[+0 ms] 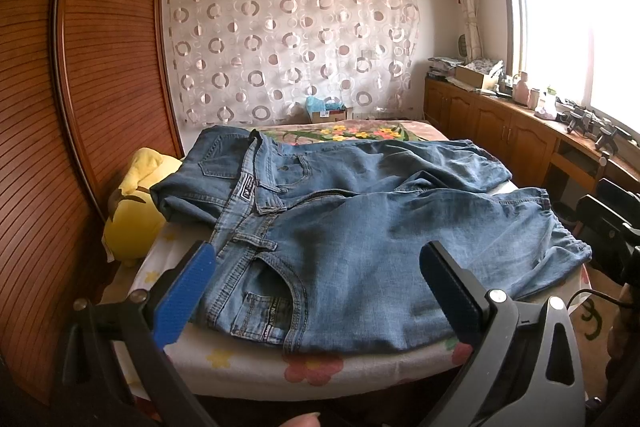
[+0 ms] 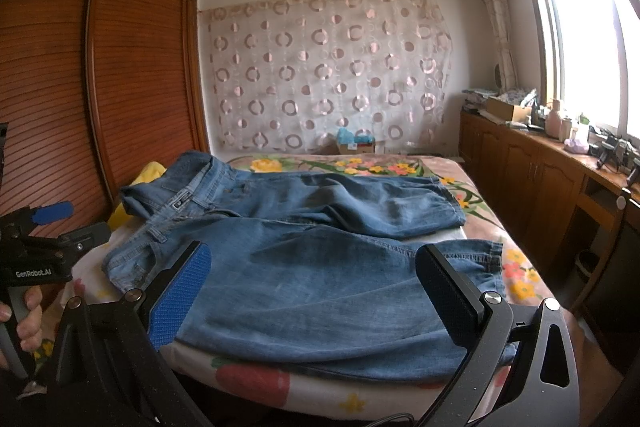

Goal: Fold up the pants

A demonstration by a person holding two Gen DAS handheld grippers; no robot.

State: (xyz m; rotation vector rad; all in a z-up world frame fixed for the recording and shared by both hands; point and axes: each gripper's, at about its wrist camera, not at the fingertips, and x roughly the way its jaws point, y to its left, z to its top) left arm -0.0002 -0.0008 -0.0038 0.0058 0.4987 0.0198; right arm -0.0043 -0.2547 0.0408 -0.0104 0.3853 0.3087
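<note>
Blue denim pants (image 1: 360, 223) lie spread across the bed, waistband to the left and both legs running right. My left gripper (image 1: 320, 279) hovers open over the near hip pocket, holding nothing. In the right wrist view the same pants (image 2: 320, 259) fill the foreground. My right gripper (image 2: 316, 283) stands open above the near leg, empty. The other gripper (image 2: 52, 223), held by a hand (image 2: 28, 315), shows at the left edge of that view.
The bed has a flowered sheet (image 1: 248, 359). A yellow plush toy (image 1: 136, 211) lies at its left, against the wooden wardrobe (image 1: 80, 87). Wooden cabinets (image 2: 532, 171) with clutter run along the right under the window. A box (image 1: 326, 111) sits beyond the bed.
</note>
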